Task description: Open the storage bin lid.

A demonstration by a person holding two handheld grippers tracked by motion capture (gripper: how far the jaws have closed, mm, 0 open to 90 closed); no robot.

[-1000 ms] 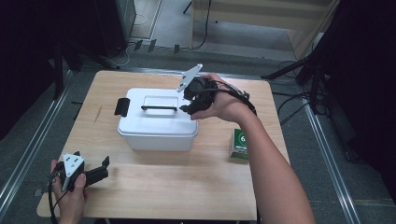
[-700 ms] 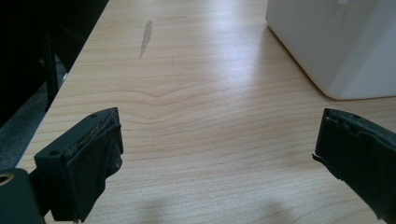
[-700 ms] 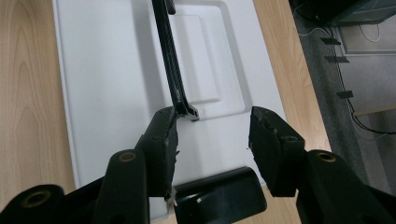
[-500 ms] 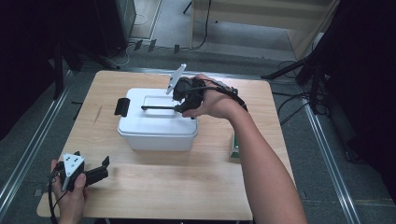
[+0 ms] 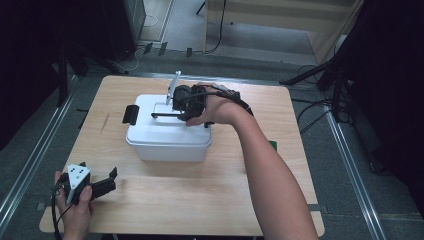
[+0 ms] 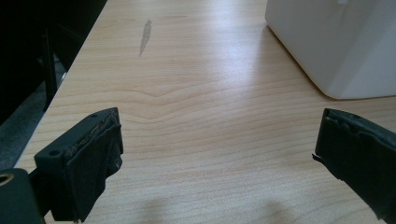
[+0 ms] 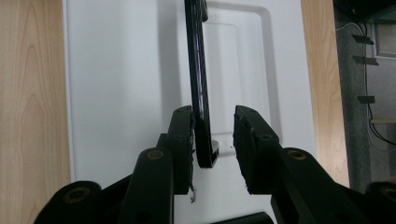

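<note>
At the near left corner of the surface (image 5: 165,200) we log the left hand (image 5: 75,210) resting low, its left tool (image 5: 111,179) spread wide over bare wood, apart from the white box (image 5: 167,135). The box sits mid-surface, with open wood on all sides and a black latch (image 5: 131,114) on its left end. Over its lid (image 7: 121,70) the right arm reaches in, wrist bent downward; the right tool (image 7: 213,130) straddles the raised black handle (image 7: 198,70), one pad touching, not yet pinching. A green object (image 5: 272,145) peeks beside the forearm.
</note>
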